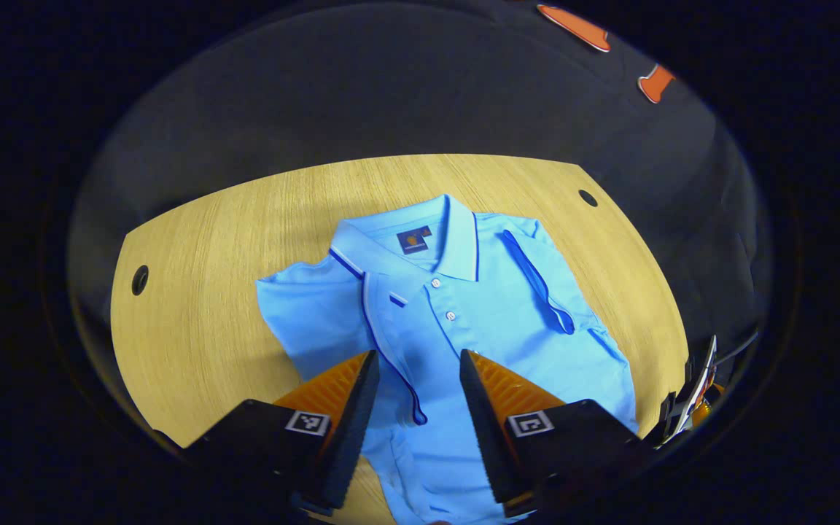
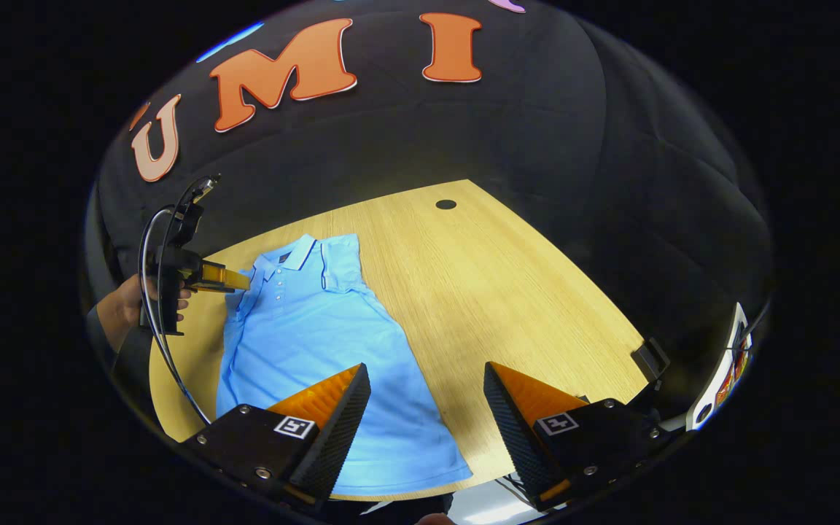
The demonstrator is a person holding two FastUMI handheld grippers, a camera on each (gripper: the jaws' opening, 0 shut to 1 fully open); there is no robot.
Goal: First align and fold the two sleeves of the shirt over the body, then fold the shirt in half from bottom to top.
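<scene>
Sleeves folded; bottom fold pending.
Both grippers, left (image 1: 413, 408) and right (image 2: 427, 415), hang released above the shirt (image 1: 464, 321), ready for its hem.

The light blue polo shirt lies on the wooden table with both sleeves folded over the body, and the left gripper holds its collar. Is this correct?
One point is wrong. In the left gripper view the left gripper has open jaws above the light blue polo shirt and holds nothing. The rest stands: both sleeves lie folded over the body on the wooden table.

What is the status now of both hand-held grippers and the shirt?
Both hand-held grippers, left and right, open, holding nothing. Shirt flat on table, both sleeves folded over body, bottom fold not done. Nothing in the way.
</scene>
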